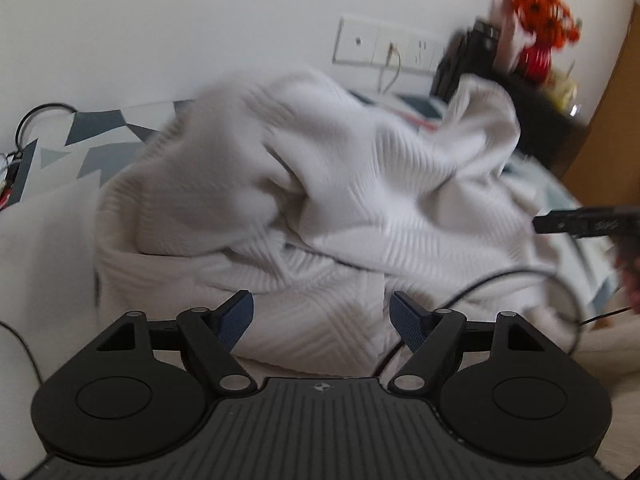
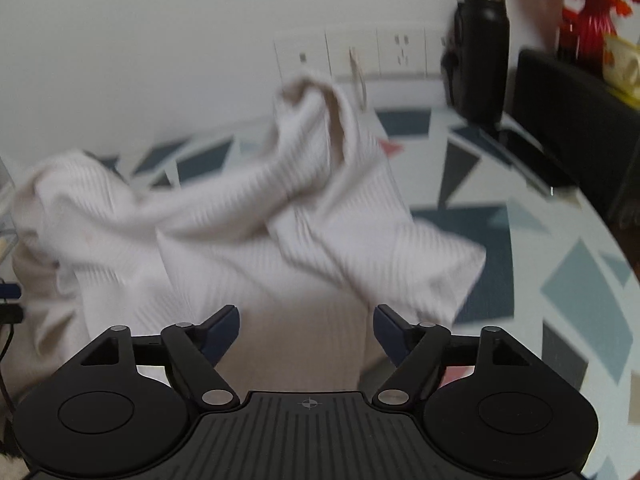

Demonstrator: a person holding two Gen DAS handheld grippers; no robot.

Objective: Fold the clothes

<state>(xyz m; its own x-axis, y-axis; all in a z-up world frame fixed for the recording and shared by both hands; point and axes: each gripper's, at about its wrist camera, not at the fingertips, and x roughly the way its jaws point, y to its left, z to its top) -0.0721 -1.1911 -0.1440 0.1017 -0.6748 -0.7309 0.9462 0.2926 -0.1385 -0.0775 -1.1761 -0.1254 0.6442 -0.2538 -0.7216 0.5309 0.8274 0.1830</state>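
White knit sweater (image 1: 304,184) lies crumpled on the patterned table (image 2: 520,248), both tongs (image 1: 321,316) (image 2: 306,328) spread wide, empty.

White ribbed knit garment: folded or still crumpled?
Crumpled. The white ribbed knit garment lies bunched in uneven heaps, one part sticking up; no flat folds.

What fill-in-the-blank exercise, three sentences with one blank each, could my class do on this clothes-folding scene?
1. The crumpled garment is ____ in colour.
2. Both the left gripper and the right gripper have their jaws ____.
3. The wall sockets sit ____ the patterned tablecloth.

Missing words: white; open; above
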